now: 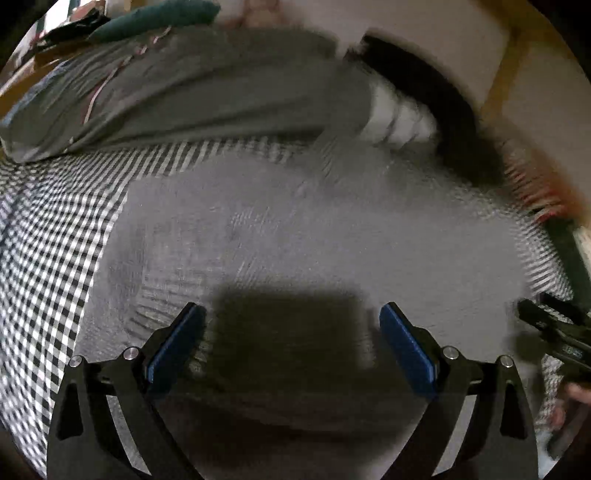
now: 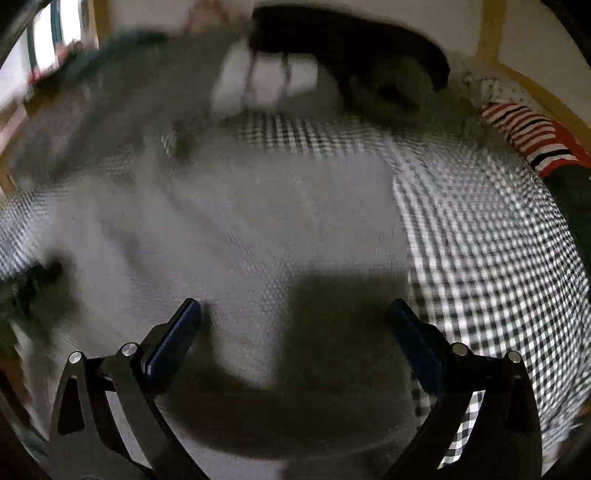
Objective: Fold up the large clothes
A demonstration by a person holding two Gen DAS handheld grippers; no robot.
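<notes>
Both views blurred w/ motion, so detail is limited.

Left gripper (image 1: pixel 291 317): jaws spread wide, blue pads well apart, nothing between them; it points down at a pale grey garment (image 1: pixel 295 229) lying flat on a black-and-white checked cloth (image 1: pixel 48 251); a dark shadow falls on the garment between the fingers. Checked cloth shows bare to the left of the garment and in a strip beyond its far edge. Far left: a darker grey fabric (image 1: pixel 207 92), rumpled in long folds, w/ thin pink and white lines on it; a teal item (image 1: pixel 155 22) at the far-left top. Far centre-right: a white folded piece (image 1: pixel 399 118) touching a black item (image 1: pixel 443 110); a red-striped thing (image 1: pixel 532 192) further right, too blurred to name. At the right edge, part of the other black gripper (image 1: pixel 554 328) w/ a bit of a hand (image 1: pixel 576 391) below it.

Right gripper (image 2: pixel 295 314): jaws likewise spread wide, empty; it hangs over the near right part of the same pale grey garment (image 2: pixel 229 229); garment's right edge runs just inside the right finger, w/ checked cloth (image 2: pixel 487 236) bare beyond it to the right. Far side: white folded piece (image 2: pixel 266 85) beside black item (image 2: pixel 351 40); a red, white and black striped garment (image 2: pixel 528 133) at far right; wood-coloured rails (image 2: pixel 491 33) behind.
</notes>
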